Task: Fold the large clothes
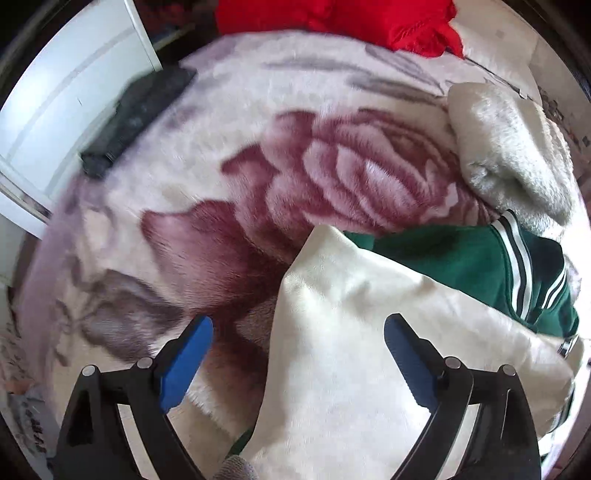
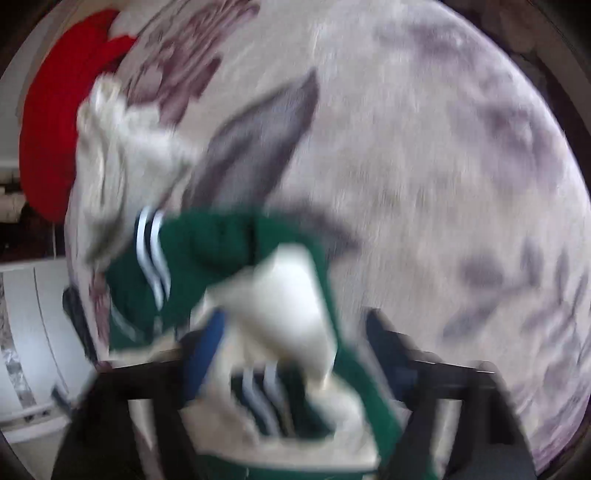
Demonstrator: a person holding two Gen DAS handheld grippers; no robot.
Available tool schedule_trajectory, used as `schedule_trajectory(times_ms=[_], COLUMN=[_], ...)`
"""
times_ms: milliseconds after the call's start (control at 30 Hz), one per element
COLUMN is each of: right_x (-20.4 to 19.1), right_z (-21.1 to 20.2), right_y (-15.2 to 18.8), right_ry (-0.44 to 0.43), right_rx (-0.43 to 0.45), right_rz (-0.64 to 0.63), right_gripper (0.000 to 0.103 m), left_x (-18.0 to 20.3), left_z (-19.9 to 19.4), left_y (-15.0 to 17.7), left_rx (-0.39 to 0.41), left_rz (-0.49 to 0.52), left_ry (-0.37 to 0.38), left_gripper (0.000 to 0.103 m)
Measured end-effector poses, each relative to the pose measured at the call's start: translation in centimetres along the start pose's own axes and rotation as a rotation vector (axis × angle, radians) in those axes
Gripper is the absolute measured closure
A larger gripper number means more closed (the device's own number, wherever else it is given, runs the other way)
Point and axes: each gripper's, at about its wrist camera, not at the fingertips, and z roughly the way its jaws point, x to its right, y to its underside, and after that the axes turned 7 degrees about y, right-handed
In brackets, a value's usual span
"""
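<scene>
A green jacket (image 1: 443, 266) with white stripes and cream sleeves lies crumpled on a floral blanket (image 1: 258, 110). In the left wrist view one cream sleeve (image 1: 351, 332) spreads under my left gripper (image 1: 297, 354). That gripper is open, its blue pads (image 1: 188, 358) wide apart and pressing on nothing. The right wrist view is blurred. There my right gripper (image 2: 295, 343) hangs over the bunched jacket (image 2: 207, 251) with its jaws wide. Cream and striped cloth sits between them, and the right-hand finger stands clear of it.
A red cloth (image 1: 332, 18) lies at the blanket's far edge. A fluffy grey-white garment (image 1: 509, 147) sits beside the jacket. A dark folded item (image 1: 136, 114) rests at the blanket's left edge, next to a white cabinet (image 1: 66, 92).
</scene>
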Motion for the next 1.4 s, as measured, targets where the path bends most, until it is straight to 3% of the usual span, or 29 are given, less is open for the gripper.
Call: schedule_trajectory(times_ms=[100,200,233,267,300,333,433,533,667,733,767,800,900,967,1100,1200,1300,1400], right_x=[-1.4,-3.3,-4.3,-5.3,-6.4,-7.2,-7.7,-6.4,-6.4,-5.8,-4.8,-3.7,0.0,2.7,7.5,11.1,14.1,15.3], right_z=[3.4,8.3,9.5,10.0,9.8,9.3,6.2,6.2,8.1,6.3,4.7,2.7,-3.0,-5.5,-8.2,-8.6,-7.5,-5.8], right_y=[-4.5,-6.3,-6.3,-6.1,-5.8,-5.6,-6.1,-7.9,-8.6,-8.4,-7.8,-6.6,-1.9,1.8,12.1,16.9,19.3,19.2], right_ry=[0.041,0.006,0.06,0.112,0.181,0.224,0.266,0.306,0.285,0.228,0.204,0.179,0.093,0.058,0.129,0.14,0.163,0.132], right_rx=[-0.061,-0.193,-0.226,-0.217,-0.175,-0.138,-0.024,0.026,-0.043,-0.061,-0.08,-0.086,-0.088,-0.128,-0.161,-0.191,-0.186,-0.137], right_rz=[-0.088,-0.202,-0.26,-0.325,-0.396,-0.435,-0.394,-0.346,-0.351,-0.352,-0.35,-0.357,-0.353,-0.303,-0.283,-0.217,-0.17,-0.129], right_gripper=[0.019,0.019,0.019,0.027,0.064,0.09,0.097,0.098,0.096,0.082,0.059,0.042,0.028,0.027,0.027,0.027,0.029,0.038], left_x=[2.1,4.2,4.6,5.3,5.9,6.5,7.7,8.7,9.6,9.8,9.8,9.7,9.2,9.0,9.1,9.6,10.4,11.6], left_z=[-0.3,0.4,0.3,0.5,0.6,0.5,0.1,0.0,-1.1,-2.1,-2.5,-3.0,-4.3,-5.5,-7.3,-7.9,-7.5,-6.9], left_y=[1.3,3.2,3.9,4.8,5.3,6.2,7.9,8.9,9.5,9.8,10.1,10.5,12.5,14.6,19.6,24.3,27.8,30.0], left_rx=[0.005,-0.015,-0.02,-0.028,-0.032,-0.033,-0.042,-0.059,-0.04,-0.019,-0.016,-0.022,-0.077,-0.106,-0.195,-0.253,-0.3,-0.311], left_rz=[0.049,0.089,0.098,0.114,0.123,0.133,0.154,0.161,0.174,0.177,0.173,0.163,0.129,0.126,0.149,0.189,0.212,0.21], left_ry=[-0.069,-0.095,-0.101,-0.11,-0.118,-0.124,-0.132,-0.114,-0.092,-0.071,-0.059,-0.033,0.052,0.083,0.144,0.155,0.154,0.143], left_gripper=[0.008,0.008,0.008,0.008,0.008,0.008,0.008,0.008,0.008,0.008,0.008,0.008,0.008,0.008,0.008,0.008,0.008,0.008])
